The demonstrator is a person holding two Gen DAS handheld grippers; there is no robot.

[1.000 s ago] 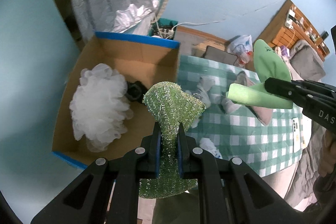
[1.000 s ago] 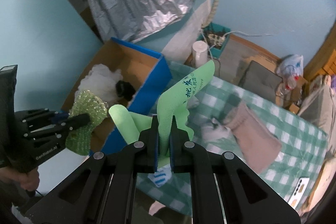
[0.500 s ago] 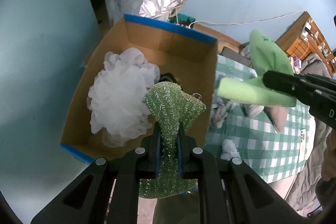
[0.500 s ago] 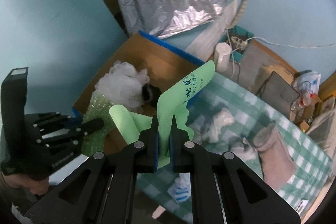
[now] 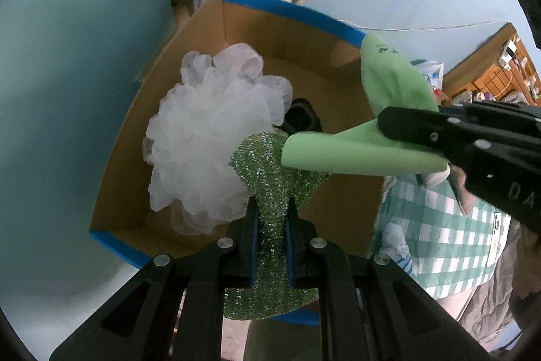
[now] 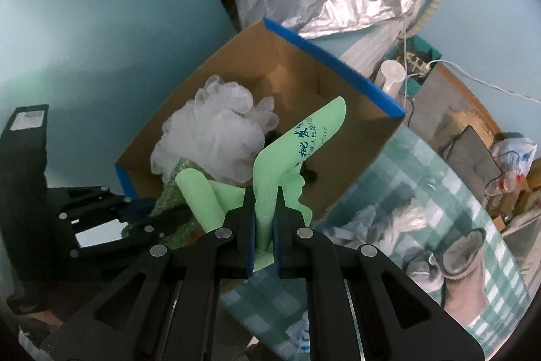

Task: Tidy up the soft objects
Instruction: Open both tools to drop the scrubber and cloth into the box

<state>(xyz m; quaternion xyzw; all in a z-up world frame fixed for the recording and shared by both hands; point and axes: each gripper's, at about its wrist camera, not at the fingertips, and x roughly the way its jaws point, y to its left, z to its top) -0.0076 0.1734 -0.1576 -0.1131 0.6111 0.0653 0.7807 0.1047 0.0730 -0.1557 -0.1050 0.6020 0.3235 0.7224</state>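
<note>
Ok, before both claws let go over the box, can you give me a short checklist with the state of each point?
1. Left claw shut on the sparkly green scrubber: ok.
2. Right claw shut on the light green cloth: ok.
3. Both items over the open cardboard box: ok.
4. Free space beside the white bath pouf: ok.
5. Scrubber and cloth not touching each other: cannot tell.

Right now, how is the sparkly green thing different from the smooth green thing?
The sparkly green scrubber is darker and glittery; the smooth green foam sheet is pale and plain, with dark writing printed on it. The scrubber is in the left gripper; the foam sheet is in the right gripper. Both are green, soft and held over the cardboard box.
</note>
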